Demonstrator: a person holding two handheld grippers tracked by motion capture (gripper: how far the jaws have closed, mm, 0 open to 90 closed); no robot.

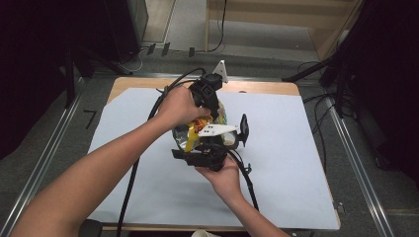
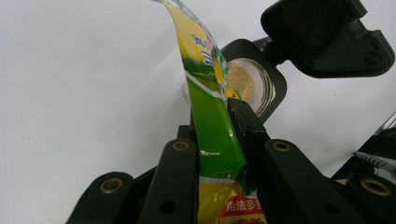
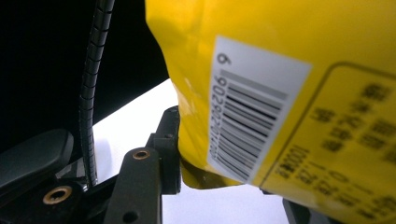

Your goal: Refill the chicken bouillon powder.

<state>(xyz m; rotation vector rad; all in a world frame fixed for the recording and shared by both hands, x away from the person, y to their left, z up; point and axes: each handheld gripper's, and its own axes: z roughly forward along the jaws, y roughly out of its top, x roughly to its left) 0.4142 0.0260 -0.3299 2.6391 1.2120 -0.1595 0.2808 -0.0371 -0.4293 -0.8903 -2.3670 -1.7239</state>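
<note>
A yellow and green snack bag [image 1: 187,138] is held up over the middle of the white sheet [image 1: 296,148]. My left gripper [image 1: 207,112] comes down from the far side and is shut on the bag's green edge [image 2: 212,116]. From the near side my right gripper [image 1: 205,147] has its jaws around the lower part of the bag [image 3: 280,84], where the barcode is, and its left pad presses the foil. Just right of the bag stands a clear jar [image 1: 231,138] with its black flip lid [image 2: 327,37] open; tan powder [image 2: 241,80] lies inside it.
The white sheet covers a wooden table [image 1: 257,87]. Black cables [image 1: 131,182] trail from both grippers across the sheet toward the near edge. Metal rails run along the floor at both sides, and dark equipment stands at the far left and right.
</note>
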